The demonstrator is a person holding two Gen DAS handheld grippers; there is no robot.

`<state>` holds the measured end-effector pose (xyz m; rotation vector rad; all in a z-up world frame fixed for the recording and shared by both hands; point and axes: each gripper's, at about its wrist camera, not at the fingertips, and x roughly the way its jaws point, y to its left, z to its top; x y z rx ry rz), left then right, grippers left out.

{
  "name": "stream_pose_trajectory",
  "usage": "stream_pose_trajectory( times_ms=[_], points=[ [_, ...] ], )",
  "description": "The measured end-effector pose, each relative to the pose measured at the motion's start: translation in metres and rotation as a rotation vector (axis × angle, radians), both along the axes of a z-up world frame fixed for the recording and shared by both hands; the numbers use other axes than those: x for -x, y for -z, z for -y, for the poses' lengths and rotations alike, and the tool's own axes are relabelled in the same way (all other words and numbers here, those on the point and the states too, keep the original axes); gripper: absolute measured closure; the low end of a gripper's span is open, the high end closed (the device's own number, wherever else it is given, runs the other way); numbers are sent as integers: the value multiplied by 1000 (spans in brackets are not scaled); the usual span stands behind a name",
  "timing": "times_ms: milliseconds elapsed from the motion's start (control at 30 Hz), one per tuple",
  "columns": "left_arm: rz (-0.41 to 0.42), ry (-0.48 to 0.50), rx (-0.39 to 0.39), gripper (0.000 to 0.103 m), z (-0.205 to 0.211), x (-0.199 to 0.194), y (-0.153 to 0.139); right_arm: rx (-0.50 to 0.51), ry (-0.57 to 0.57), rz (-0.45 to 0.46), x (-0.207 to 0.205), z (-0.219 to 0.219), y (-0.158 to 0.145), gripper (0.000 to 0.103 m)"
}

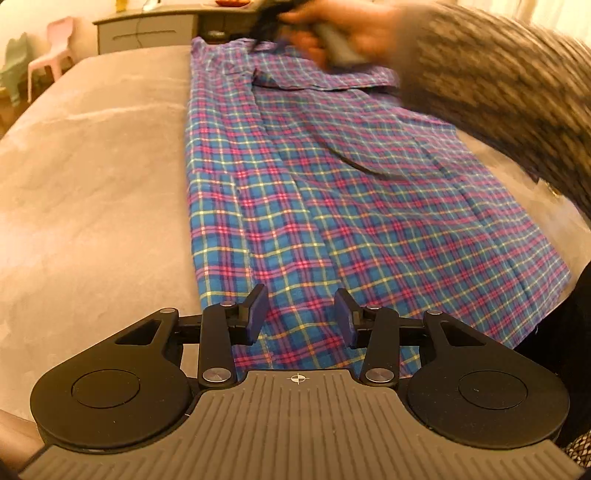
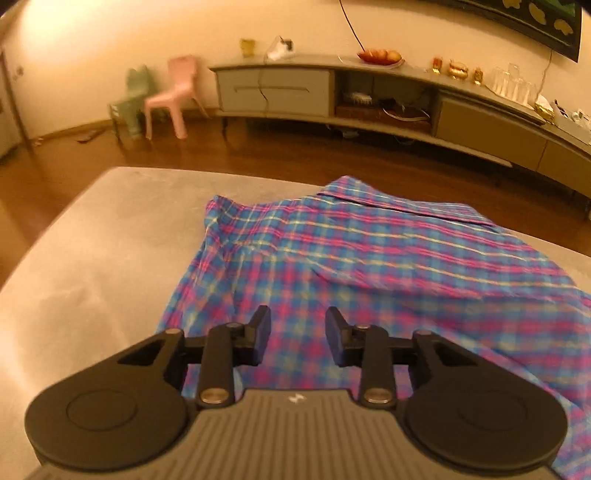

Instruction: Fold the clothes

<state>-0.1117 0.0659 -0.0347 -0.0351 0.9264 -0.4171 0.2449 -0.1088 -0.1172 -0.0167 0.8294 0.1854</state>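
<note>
A plaid shirt (image 1: 332, 192) in blue, pink and yellow lies flat and lengthwise on a beige padded surface (image 1: 92, 184). My left gripper (image 1: 301, 306) hovers over the shirt's near hem, open, with cloth showing in the gap but none pinched. At the shirt's far end a blurred hand (image 1: 351, 33) in a knitted sleeve holds the other gripper near the collar. In the right wrist view my right gripper (image 2: 297, 325) stands open just above the shirt (image 2: 369, 251), nothing between its fingers. A folded flap with the collar edge (image 2: 406, 210) lies ahead of it.
The padded surface (image 2: 110, 240) ends ahead at a rounded edge, with wooden floor (image 2: 295, 151) beyond. A long low sideboard (image 2: 369, 92) runs along the wall, holding a fruit plate and glasses. A pink chair (image 2: 173, 96) and a green chair (image 2: 133, 103) stand at the left.
</note>
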Motion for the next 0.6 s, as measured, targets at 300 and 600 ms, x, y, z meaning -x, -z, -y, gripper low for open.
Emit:
stream_pose_trajectory(
  times_ms=[300, 600],
  points=[
    [1, -31, -51, 62, 14, 0, 0, -101, 73, -66, 156, 169, 1, 50],
    [-1, -66, -117, 48, 31, 13, -3, -438, 243, -108, 196, 280, 18, 46]
  ],
)
